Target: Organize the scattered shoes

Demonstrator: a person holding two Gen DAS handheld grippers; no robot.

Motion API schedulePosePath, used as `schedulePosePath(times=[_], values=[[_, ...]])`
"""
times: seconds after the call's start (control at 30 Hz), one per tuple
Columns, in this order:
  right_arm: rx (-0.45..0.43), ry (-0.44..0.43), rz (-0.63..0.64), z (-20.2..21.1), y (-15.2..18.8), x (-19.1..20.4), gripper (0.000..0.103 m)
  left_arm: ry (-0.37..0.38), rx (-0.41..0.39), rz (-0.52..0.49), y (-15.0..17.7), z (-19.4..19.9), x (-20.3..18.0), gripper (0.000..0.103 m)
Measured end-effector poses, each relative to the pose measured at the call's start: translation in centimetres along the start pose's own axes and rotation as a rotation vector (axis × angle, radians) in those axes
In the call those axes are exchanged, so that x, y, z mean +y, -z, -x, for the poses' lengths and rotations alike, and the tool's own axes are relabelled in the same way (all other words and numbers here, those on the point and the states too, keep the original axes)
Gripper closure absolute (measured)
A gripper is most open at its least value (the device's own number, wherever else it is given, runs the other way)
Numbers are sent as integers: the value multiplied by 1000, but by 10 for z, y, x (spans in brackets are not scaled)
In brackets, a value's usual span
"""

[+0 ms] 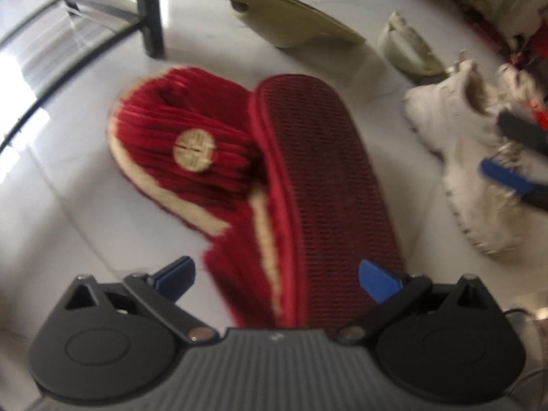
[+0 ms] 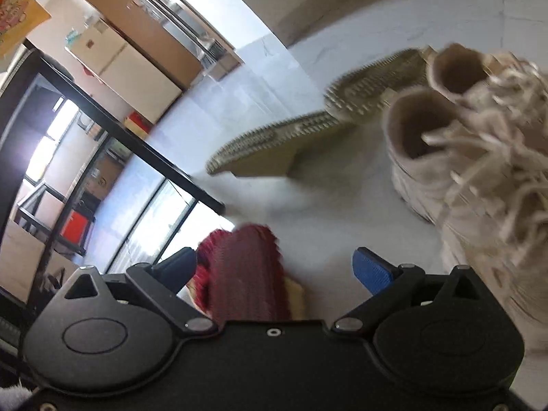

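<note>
Both grippers spread wide over scattered shoes on a pale floor.

Left wrist view: the left gripper point(image 1: 277, 277) hangs low with its jaws wide apart, straddling the heel end of the overturned red slipper point(image 1: 322, 185), which leans against its upright mate point(image 1: 178, 157); closing squarely on the sole edge should let it be flipped beside that mate. Cream sandals point(image 1: 291, 17) and a white sneaker point(image 1: 459, 157) lie beyond.

Right wrist view: the right gripper point(image 2: 275, 270), tilted and holding nothing, hovers near the sneaker pair point(image 2: 479, 157); red slipper point(image 2: 246, 274) lies between its fingers.
</note>
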State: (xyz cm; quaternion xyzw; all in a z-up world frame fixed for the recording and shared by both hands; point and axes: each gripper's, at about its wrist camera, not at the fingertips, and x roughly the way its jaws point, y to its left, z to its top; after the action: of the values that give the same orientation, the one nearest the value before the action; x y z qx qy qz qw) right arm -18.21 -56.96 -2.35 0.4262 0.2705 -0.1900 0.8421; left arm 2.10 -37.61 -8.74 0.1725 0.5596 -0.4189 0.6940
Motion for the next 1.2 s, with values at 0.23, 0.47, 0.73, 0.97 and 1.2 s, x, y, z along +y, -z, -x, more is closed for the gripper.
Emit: schedulePosePath(times=[0.23,0.47,0.73,0.97,1.2], values=[[-7,1,-51,-2,-1,-14,4,15,5,52,4,-5,7,0],[-9,-15,-30,-2,1,-8,4,40,0,45,4,-4,4,6],[-12,-5,-48,0,0,-11,3,53,-47,2,1,3,1,36],[-24,-5,-54,4,-2,-10,4,98,-36,81,-4,10,19,35],[-18,-4,-41,3,0,-11,4,192,40,173,5,-8,32,10]])
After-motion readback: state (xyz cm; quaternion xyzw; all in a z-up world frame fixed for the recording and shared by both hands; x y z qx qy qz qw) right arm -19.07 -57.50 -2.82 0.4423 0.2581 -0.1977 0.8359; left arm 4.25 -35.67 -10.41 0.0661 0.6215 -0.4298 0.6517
